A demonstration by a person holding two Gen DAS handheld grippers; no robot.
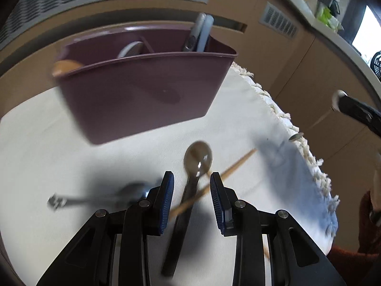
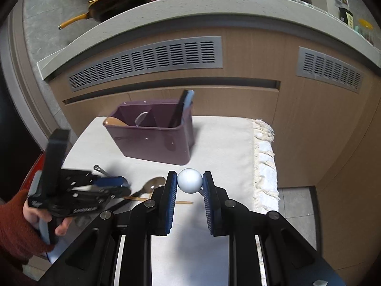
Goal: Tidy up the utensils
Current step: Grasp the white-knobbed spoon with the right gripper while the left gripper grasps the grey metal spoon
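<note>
Now my right fingers [image 2: 189, 181] pinch the white ball-shaped handle [image 2: 189, 180], mid-frame below the purple plastic caddy [image 2: 152, 140]. It could slip out, being round. My left fingers [image 1: 191, 184] hang apart over the black-handled spoon [image 1: 190, 181].

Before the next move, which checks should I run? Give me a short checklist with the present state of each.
1. Right hand-held gripper holds the white ball end of a utensil between its pads: ok.
2. Rest of that utensil visible: cannot tell, only the ball end shows in the right wrist view.
3. Purple caddy upright on the cloth: ok.
4. Free space in the caddy: ok, its compartments are only partly filled.
5. Left hand-held gripper open above the black-handled spoon, nothing gripped: ok.
6. Spoon lies free: not ok, a chopstick crosses it.
</note>
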